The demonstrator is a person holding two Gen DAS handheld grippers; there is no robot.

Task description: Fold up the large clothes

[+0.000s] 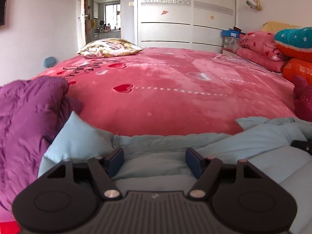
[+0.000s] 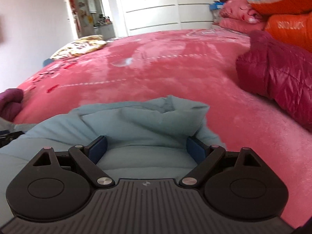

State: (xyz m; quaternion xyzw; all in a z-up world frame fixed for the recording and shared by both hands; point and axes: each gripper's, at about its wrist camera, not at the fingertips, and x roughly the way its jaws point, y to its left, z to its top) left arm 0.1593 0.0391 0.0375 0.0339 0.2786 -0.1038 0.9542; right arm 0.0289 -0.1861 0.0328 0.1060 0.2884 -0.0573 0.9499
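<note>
The pale blue garment [image 1: 167, 142] lay bunched at the near edge of the pink bedspread [image 1: 165, 89], between a purple jacket [image 1: 25, 117] and a crimson padded jacket [image 2: 276, 74]. Both grippers pointed gently downward over it. The left gripper [image 1: 154, 160] had its jaws spread, pads clear of the cloth. The right gripper [image 2: 146, 148] likewise stood wide, gripping nothing.

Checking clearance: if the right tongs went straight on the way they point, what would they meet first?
Most likely the bunched light blue garment, lying just ahead of the right tongs; the pink bedspread lies beyond it. Depth is uncertain.
</note>
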